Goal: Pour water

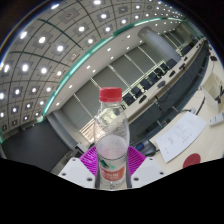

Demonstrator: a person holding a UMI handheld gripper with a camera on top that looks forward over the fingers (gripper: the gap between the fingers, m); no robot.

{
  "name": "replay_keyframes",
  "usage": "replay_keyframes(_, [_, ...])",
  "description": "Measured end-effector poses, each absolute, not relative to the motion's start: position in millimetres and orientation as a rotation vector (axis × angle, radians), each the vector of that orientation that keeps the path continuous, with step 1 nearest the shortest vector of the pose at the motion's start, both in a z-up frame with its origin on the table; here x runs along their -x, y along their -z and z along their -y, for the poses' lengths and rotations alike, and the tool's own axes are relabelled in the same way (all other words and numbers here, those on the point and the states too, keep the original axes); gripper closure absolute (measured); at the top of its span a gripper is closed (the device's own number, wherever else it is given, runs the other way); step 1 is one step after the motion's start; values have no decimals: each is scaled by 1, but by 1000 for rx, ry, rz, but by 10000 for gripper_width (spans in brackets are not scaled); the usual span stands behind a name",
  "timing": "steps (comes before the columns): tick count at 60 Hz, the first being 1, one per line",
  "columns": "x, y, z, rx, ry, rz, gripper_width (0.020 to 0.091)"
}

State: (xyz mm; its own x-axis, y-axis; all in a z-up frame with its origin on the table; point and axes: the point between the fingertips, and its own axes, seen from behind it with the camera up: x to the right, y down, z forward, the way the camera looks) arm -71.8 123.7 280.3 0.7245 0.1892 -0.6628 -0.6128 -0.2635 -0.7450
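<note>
The water bottle (111,135) stood upright between the fingers (95,160) of the gripper (112,166) — papers (185,135) lay on a desk (205,105) to its right, ceiling lights (60,35) above.

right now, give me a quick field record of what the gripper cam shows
object: clear plastic water bottle
cap: red cap, on
label: band low on the bottle, near the fingers
position: upright between the fingers, lifted, tilted view of the room behind
fingers: shut on the bottle, pink pads at both sides
background: ceiling lights, desks with papers
pour target: not in view
</note>
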Motion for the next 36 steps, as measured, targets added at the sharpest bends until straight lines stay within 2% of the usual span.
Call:
replay_keyframes(8, [5,-258,-148,1734,-507,-139,754])
replay_keyframes(16, [-50,-213,-160,1803,-252,61,753])
replay_keyframes(19, [-69,-186,-167,1814,-187,121,753])
replay_keyframes(36, [-84,-92,-167,1887,-164,262,751])
